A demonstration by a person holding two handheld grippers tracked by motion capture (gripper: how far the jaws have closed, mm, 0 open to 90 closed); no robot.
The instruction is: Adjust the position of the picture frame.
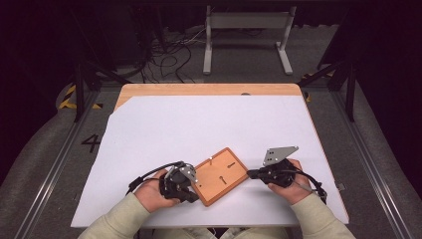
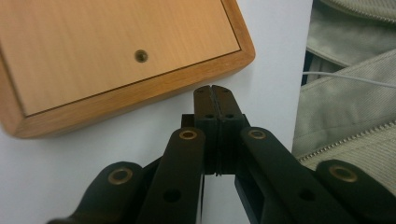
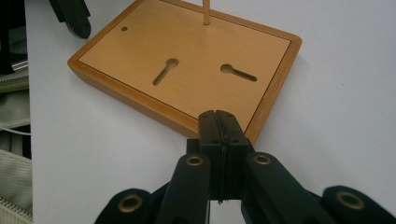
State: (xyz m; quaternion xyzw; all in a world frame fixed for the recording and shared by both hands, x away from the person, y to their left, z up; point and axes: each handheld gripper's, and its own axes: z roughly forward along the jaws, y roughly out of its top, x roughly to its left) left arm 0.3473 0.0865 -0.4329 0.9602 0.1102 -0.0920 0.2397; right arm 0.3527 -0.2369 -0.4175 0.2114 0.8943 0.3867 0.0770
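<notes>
A flat wooden board (image 1: 220,176) with a raised rim lies at an angle on the white sheet near the table's front edge. Its face (image 3: 187,65) has two keyhole slots, a small round hole and a thin wooden peg (image 3: 205,11) standing near its far side. My left gripper (image 1: 196,195) sits just left of the board, jaws shut and empty, tips (image 2: 213,89) close to the rim by a corner (image 2: 243,51). My right gripper (image 1: 250,174) sits just right of the board, shut on nothing, tips (image 3: 218,114) at the rim of the near edge.
The white sheet (image 1: 199,124) covers most of the wooden table (image 1: 209,89). Beyond the table stand a grey metal frame (image 1: 246,37) and loose cables (image 1: 169,55) on the floor. A person's beige sleeves (image 1: 318,219) come in at the front edge.
</notes>
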